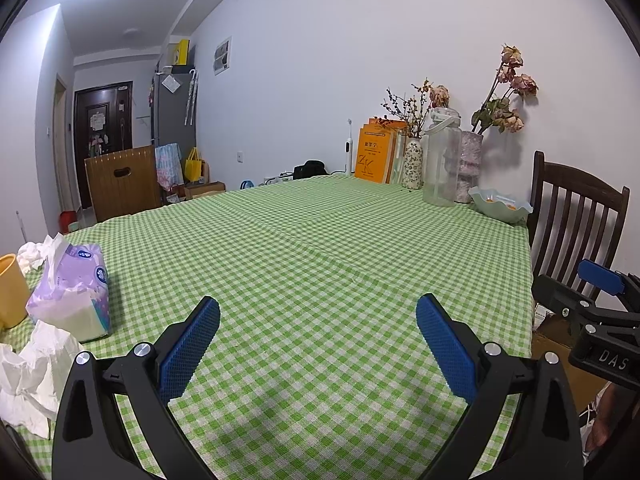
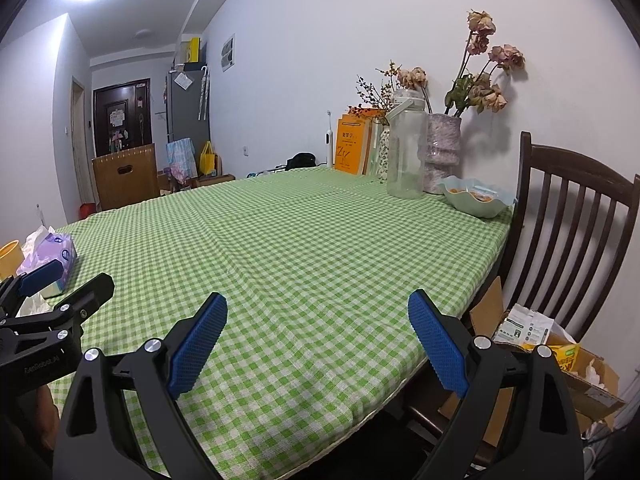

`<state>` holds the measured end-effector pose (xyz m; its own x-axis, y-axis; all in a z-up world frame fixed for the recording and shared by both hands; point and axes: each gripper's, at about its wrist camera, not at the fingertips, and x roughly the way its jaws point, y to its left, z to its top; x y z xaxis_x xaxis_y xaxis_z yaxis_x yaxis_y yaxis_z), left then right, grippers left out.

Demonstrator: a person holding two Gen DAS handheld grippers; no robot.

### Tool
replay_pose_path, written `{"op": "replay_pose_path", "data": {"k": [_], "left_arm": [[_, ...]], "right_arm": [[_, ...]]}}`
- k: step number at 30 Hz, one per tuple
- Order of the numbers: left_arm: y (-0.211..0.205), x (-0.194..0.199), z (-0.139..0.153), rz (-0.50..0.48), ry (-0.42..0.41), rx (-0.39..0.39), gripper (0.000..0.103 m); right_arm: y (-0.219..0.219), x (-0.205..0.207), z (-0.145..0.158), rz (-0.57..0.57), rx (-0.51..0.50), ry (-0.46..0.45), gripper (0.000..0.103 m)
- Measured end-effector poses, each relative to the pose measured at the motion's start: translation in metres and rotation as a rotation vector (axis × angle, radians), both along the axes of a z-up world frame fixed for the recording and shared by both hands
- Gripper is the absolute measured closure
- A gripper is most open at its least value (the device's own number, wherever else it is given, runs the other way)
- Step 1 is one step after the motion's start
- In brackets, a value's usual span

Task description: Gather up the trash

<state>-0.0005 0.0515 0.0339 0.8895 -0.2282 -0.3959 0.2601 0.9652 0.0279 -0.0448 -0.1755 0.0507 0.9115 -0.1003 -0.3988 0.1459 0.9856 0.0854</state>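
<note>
Crumpled white tissues (image 1: 30, 376) lie at the near left corner of the green checked table (image 1: 320, 248), beside a purple tissue pack (image 1: 76, 292) and a yellow cup (image 1: 12, 290). More crumpled tissue (image 1: 32, 254) sits behind the pack. My left gripper (image 1: 318, 344) hovers open over bare cloth, to the right of the tissues. My right gripper (image 2: 318, 340) is open above the table's right edge. A cardboard box (image 2: 560, 364) on the floor at the right holds wrappers and paper. The left gripper's tip (image 2: 48, 292) shows at the left of the right wrist view.
Along the far right side stand orange books (image 1: 374, 154), a patterned vase (image 1: 412, 162), a clear water jug (image 1: 442, 156), a vase of dried flowers (image 1: 470, 168) and a pale green bowl (image 1: 500, 204). A dark wooden chair (image 2: 568, 232) stands at the right edge.
</note>
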Motion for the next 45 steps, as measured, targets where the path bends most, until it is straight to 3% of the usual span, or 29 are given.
{"op": "replay_pose_path", "data": {"k": [35,45], "left_arm": [[-0.0012,0.0008,-0.0020,0.046,0.019,0.005,0.008],[-0.0078,-0.0042,-0.0018,0.018,0.000,0.015,0.008]], "right_arm": [[-0.0014,-0.0003,-0.0017,-0.005,0.015,0.013,0.015],[-0.0026,0.0002,-0.0007,-0.005,0.009,0.007,0.015]]}}
